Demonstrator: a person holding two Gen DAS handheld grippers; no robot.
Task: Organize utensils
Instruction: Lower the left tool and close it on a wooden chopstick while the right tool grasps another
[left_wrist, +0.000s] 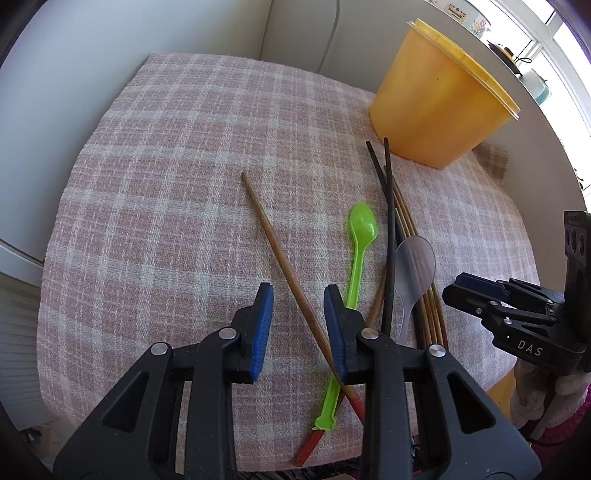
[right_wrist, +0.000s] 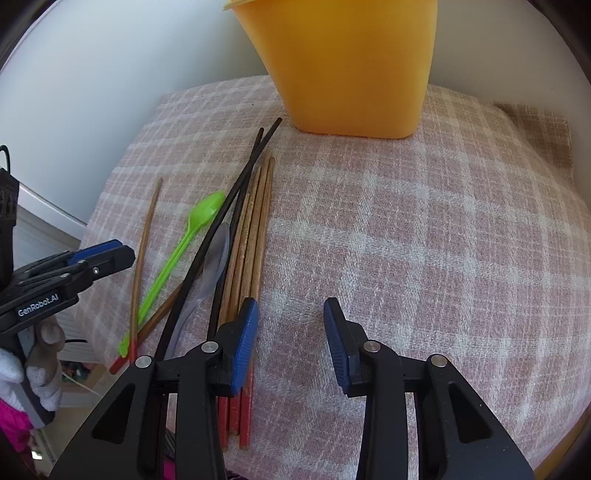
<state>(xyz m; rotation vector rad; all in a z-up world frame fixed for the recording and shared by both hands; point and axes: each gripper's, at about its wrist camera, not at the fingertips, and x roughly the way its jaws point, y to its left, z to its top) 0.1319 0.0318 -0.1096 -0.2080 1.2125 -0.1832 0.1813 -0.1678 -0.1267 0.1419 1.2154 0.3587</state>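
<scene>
Blue-padded jaws of the left gripper (left_wrist: 298, 325) stand partly spread, straddling a lone brown chopstick (left_wrist: 280, 258) that runs between them without either pad pressing on it. Just right of that stick lies a green spoon (left_wrist: 356, 258), its handle crossing the stick's red end near the worktop edge.

Jaws of the right gripper (right_wrist: 290, 336) are likewise partly spread, over bare checked cloth (right_wrist: 424, 240) with nothing between them; its left pad sits just over the right edge of a bundle of brown chopsticks (right_wrist: 255, 229).

Chopsticks should be light, stiff and thin, apt to roll or pivot if pinched near an end; a hold near mid-length looks safest. Both spoons seem light, smooth plastic, best taken by the handle.

Left view shows the lone stick framed by its own jaws, plus the lid on the yellow tub (left_wrist: 439, 99) at the far right. Right view shows the bundle's red ends side by side at the near edge, two black chopsticks (right_wrist: 236, 206) lying across a clear spoon (right_wrist: 218, 254), and a gloved hand (right_wrist: 40, 369) under the left gripper.
</scene>
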